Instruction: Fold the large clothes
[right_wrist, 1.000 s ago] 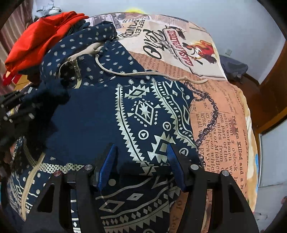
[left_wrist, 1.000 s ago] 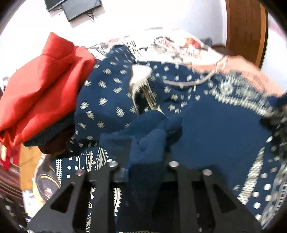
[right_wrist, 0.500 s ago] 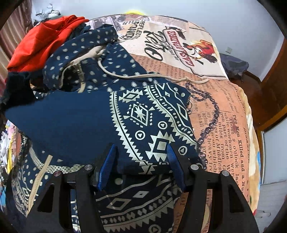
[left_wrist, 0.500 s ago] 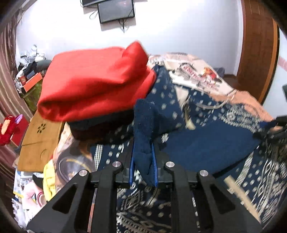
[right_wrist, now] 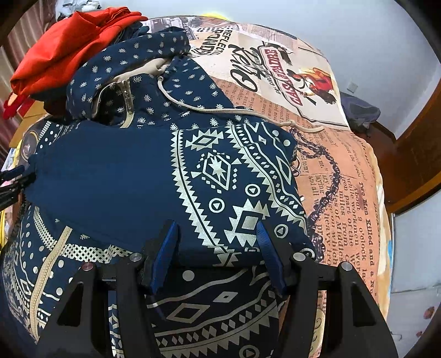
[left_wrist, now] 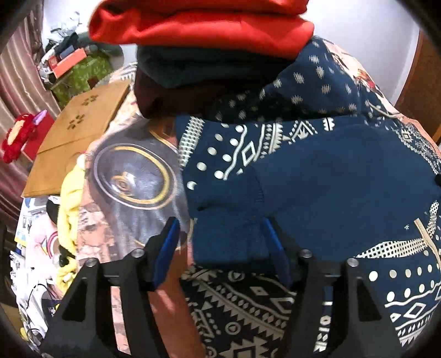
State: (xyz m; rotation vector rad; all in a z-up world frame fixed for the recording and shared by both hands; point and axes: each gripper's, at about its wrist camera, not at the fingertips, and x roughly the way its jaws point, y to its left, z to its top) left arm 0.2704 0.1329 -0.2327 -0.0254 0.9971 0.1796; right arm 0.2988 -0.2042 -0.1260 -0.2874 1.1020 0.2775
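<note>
A navy hoodie with cream geometric print point(right_wrist: 220, 176) lies spread on the bed, one sleeve folded across its body. Its plain navy cuff point(left_wrist: 228, 234) lies flat between the fingers of my left gripper point(left_wrist: 224, 247), which is open around it. My right gripper point(right_wrist: 217, 253) is open, its blue pads on either side of the folded sleeve's upper edge. The hood and drawstring point(right_wrist: 193, 107) lie at the far end. The left gripper point(right_wrist: 13, 181) shows at the left edge of the right wrist view.
A stack of folded clothes with a red garment point(left_wrist: 198, 24) on top sits just beyond the hoodie. The printed bedsheet point(right_wrist: 344, 176) is bare to the right. A wooden board point(left_wrist: 77, 129) and floor clutter lie off the bed's left edge.
My left gripper carried the sleeve cuff leftward across the hoodie, lowered it and opened, leaving the cuff flat. The right gripper stayed in place and open.
</note>
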